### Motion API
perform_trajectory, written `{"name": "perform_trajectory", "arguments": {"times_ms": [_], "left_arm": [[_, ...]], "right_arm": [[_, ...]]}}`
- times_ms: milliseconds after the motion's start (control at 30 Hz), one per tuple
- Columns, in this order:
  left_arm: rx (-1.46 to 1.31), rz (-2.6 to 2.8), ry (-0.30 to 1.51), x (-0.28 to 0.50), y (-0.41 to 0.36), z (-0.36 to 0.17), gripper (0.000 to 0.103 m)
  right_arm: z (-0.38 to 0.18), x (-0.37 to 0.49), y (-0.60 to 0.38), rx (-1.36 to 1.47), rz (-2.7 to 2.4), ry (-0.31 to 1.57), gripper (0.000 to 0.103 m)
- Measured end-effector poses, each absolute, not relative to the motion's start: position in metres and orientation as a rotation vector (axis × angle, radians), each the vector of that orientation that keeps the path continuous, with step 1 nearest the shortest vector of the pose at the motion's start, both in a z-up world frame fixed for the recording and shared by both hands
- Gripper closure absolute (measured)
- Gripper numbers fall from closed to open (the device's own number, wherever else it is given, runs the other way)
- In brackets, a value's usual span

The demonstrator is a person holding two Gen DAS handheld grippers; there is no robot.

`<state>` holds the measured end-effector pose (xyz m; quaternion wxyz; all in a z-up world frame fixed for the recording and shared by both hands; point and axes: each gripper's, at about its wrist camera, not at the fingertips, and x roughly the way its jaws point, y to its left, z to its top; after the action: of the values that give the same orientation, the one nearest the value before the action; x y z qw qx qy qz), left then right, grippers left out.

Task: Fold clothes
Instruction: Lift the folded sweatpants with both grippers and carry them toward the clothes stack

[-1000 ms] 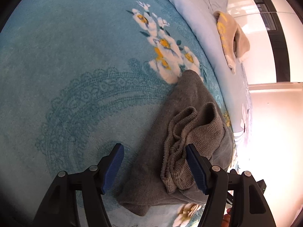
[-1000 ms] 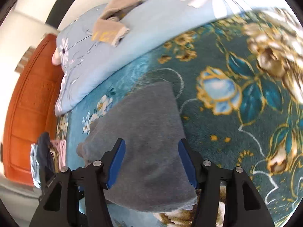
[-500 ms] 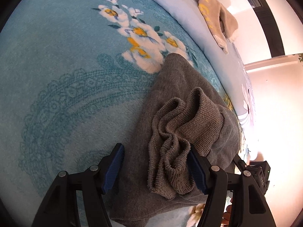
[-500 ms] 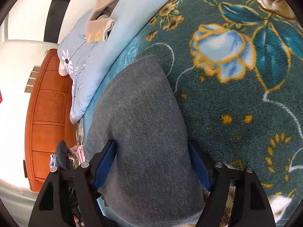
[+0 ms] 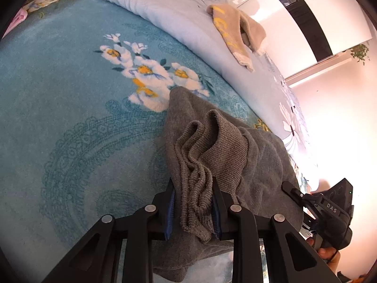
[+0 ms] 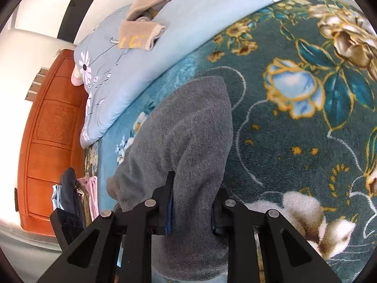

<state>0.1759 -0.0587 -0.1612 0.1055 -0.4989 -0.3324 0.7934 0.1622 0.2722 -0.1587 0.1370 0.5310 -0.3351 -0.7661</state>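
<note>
A grey sweater point(image 5: 259, 165) lies on a teal floral blanket point(image 5: 82, 118). Its ribbed hem point(image 5: 207, 155) is bunched on top. My left gripper point(image 5: 193, 202) is shut on that ribbed hem. In the right wrist view the sweater point(image 6: 188, 127) stretches away over the blanket point(image 6: 294, 153), and my right gripper point(image 6: 192, 198) is shut on its near edge, which rises in a fold between the fingers. The right gripper's body point(image 5: 329, 212) shows at the lower right of the left wrist view.
A light blue duvet point(image 5: 188, 16) lies beyond the blanket with a beige garment point(image 5: 235, 28) on it; it also shows in the right wrist view point(image 6: 141, 30). An orange wooden headboard point(image 6: 51, 141) and a pile of clothes point(image 6: 73, 195) are at the left.
Both grippers have closed: the left on the ribbed hem, the right on the sweater's edge. Both views have drawn back a little, showing more of the bed.
</note>
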Motion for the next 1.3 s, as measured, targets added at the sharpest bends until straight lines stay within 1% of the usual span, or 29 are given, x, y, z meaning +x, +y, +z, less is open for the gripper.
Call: {"name": "perform_trajectory", "arguments": {"times_ms": [167,233,333,467,700,900,1000,1100,1200,1300], "left_arm": [[-1.312,2.378,-1.095,0.183,-0.075,-0.134,0.077],[-1.255,2.427,-1.086,0.186,-0.086,-0.116,0.077],[-1.141,2.53,-1.068,0.194,-0.112,-0.081,0.077],[-0.944,2.673,-1.153,0.21,-0.166,-0.033,0.077],[-0.648,2.987,-1.163,0.266,-0.274,0.055,0.076],[-0.491,3.244,-1.216,0.317,-0.376,0.1,0.076],[-0.466,3.343,-1.27,0.334,-0.418,0.107,0.076],[-0.459,3.404,-1.335,0.346,-0.451,0.102,0.076],[-0.5,3.431,-1.4,0.347,-0.477,0.082,0.076],[-0.589,3.379,-1.551,0.343,-0.498,0.035,0.075]], "right_arm": [[-0.117,0.158,0.252,1.432,-2.21,-0.836,0.08],[-0.1,0.152,0.237,1.392,-2.205,-0.767,0.08],[-0.074,0.141,0.212,1.335,-2.177,-0.689,0.08],[-0.028,0.127,0.166,1.199,-2.1,-0.567,0.08],[0.067,0.1,0.015,0.972,-1.857,-0.33,0.081],[0.119,0.101,-0.149,0.862,-1.594,-0.186,0.081],[0.134,0.105,-0.233,0.85,-1.477,-0.122,0.081],[0.138,0.111,-0.309,0.856,-1.39,-0.051,0.081],[0.131,0.112,-0.367,0.855,-1.327,0.036,0.081],[0.108,0.106,-0.415,0.88,-1.279,0.103,0.081]]}}
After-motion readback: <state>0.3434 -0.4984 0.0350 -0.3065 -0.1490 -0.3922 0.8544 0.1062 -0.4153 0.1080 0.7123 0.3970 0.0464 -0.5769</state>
